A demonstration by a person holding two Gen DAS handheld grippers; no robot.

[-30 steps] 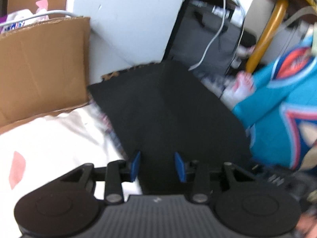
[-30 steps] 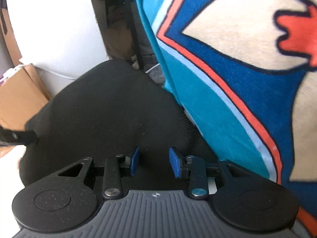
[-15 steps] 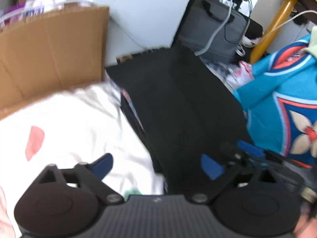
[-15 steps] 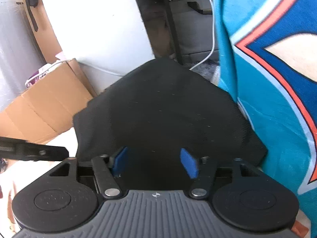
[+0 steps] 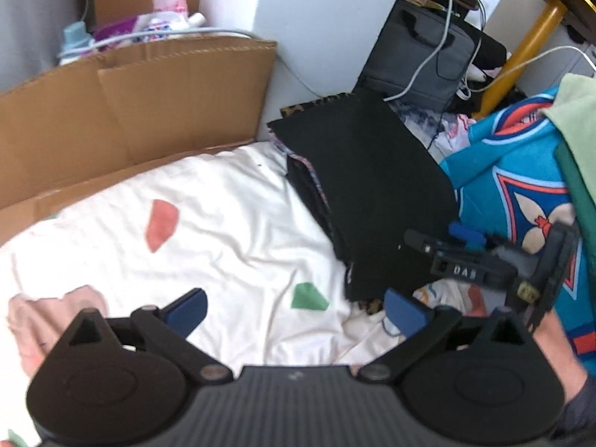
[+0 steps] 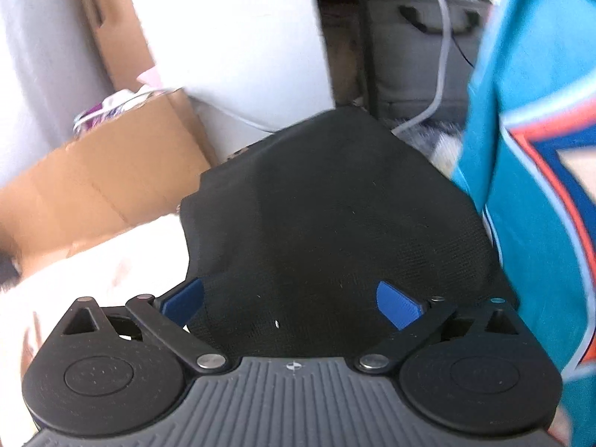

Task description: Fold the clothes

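Messy bedding under a folded black garment. Both tongs, left and right, just spread wide, gripping nothing. I'd square its edges before moving on.

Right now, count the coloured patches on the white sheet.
2 clear: a red patch mid-sheet and a green patch near the folded black garment. The left gripper may hide others.

Left tongs: black linkage arms, blue pads, silver pivot screws, two round black discs, ribbed grey housing.
Right tongs: same black-and-blue build, with a small crosshair mark on the grey housing.
Marking: white letters "DAS" on the right tool's body.
Sleeve: dark cuff at the wrist.
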